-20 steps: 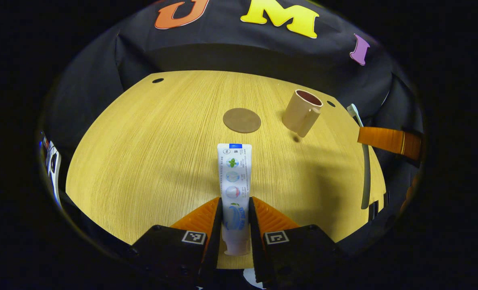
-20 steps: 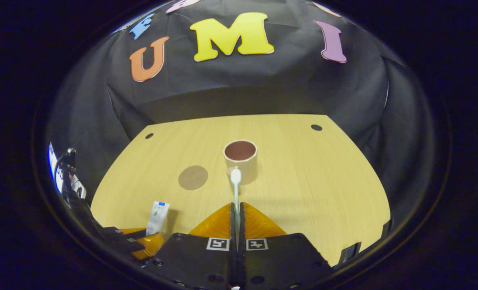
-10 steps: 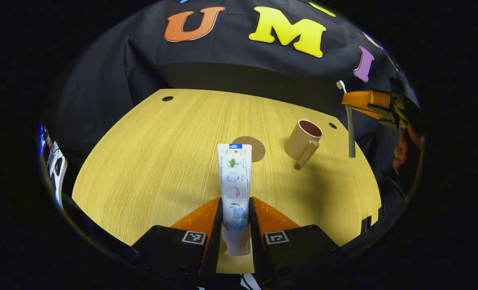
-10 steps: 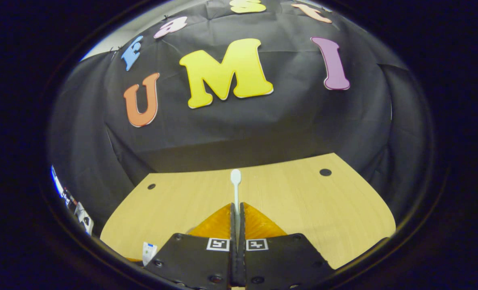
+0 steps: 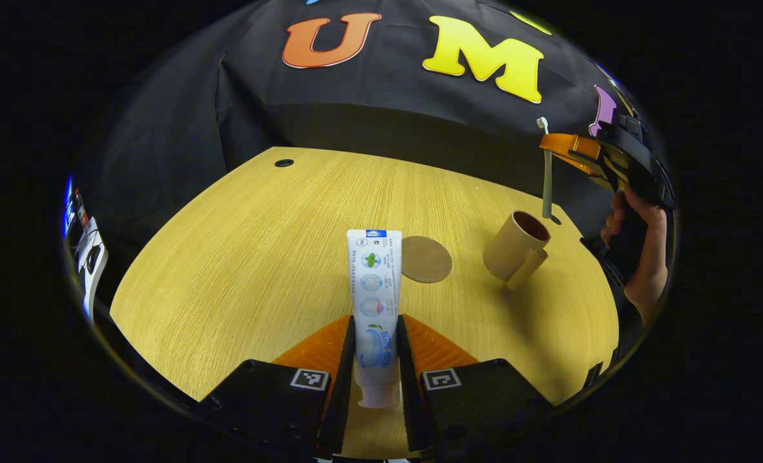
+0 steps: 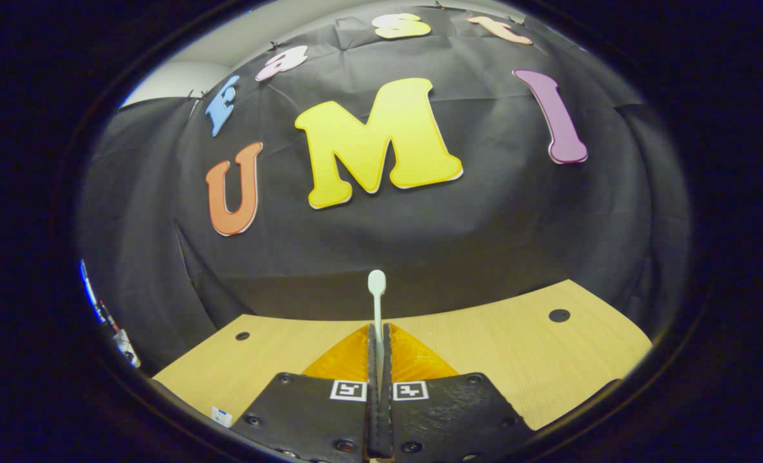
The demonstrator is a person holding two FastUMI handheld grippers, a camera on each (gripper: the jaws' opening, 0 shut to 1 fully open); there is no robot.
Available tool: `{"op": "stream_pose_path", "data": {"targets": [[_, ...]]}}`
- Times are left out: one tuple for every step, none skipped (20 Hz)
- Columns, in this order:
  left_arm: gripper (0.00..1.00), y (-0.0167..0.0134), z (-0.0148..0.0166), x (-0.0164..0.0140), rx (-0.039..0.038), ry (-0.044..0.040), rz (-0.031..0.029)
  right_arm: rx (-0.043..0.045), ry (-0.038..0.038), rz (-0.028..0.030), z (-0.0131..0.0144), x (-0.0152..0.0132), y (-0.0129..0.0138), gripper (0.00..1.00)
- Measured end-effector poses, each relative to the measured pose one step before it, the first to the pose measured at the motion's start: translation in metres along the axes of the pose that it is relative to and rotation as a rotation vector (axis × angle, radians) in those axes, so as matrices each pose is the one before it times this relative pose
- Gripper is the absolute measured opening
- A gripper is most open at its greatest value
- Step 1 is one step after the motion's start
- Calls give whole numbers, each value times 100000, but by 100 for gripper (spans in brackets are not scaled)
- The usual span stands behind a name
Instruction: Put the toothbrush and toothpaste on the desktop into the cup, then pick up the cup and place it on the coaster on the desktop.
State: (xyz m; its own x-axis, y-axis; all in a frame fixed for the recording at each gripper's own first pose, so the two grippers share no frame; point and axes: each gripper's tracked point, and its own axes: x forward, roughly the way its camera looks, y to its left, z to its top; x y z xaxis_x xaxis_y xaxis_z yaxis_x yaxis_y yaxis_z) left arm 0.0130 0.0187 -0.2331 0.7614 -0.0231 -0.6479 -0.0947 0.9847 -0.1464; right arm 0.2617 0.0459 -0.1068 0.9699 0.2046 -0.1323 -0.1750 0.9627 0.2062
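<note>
We see the left gripper (image 5: 375, 334) clamped with both fingers on the toothpaste (image 5: 374, 289), tube pointing forward over the desktop (image 5: 240, 257), its label print too small to read. The right gripper (image 6: 379, 341) pinches the toothbrush (image 6: 376, 302); in the left gripper view that right gripper (image 5: 574, 151), held by a hand (image 5: 639, 257), hangs the toothbrush (image 5: 546, 173) upright just above the cup (image 5: 516, 247), coaster (image 5: 426, 258) beside it. Versus half a second ago the toothbrush sits closer over the cup and the right gripper view tilted further up.
</note>
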Motion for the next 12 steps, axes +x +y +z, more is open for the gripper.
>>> {"op": "stream_pose_path", "data": {"targets": [[39, 97, 77, 620, -480, -23, 108, -688, -1235, 556, -333, 381, 14, 0], [39, 88, 27, 484, 175, 204, 154, -520, -1600, 507, -40, 342, -5, 0], [39, 77, 38, 370, 418, 62, 151, -1552, -893, 33, -333, 425, -34, 0], [39, 4, 238, 287, 353, -245, -13, -1555, -544, 214, -200, 237, -129, 0], [39, -60, 274, 100, 133, -593, -109, -857, 362, 63, -554, 180, -18, 0], [39, -45, 201, 102, 30, -602, -336, 117, 586, 216, -491, -12, -22, 0], [39, -117, 277, -49, 209, -690, -463, -229, 625, -422, -500, 74, -119, 0], [39, -242, 326, 125, 845, -569, -488, -645, 229, -577, -300, -13, -229, 0], [39, -180, 243, 123, 1267, -486, -389, -484, 575, -263, -480, 123, -62, 0], [39, -95, 259, 61, 1206, -534, -580, -504, 847, -378, -492, -106, -173, 0], [39, -187, 280, 124, 711, -390, -501, -151, -368, -512, -134, -73, -195, 0], [39, -140, 234, 115, 334, -218, -436, -176, 220, -715, -230, -68, -246, 1]]}}
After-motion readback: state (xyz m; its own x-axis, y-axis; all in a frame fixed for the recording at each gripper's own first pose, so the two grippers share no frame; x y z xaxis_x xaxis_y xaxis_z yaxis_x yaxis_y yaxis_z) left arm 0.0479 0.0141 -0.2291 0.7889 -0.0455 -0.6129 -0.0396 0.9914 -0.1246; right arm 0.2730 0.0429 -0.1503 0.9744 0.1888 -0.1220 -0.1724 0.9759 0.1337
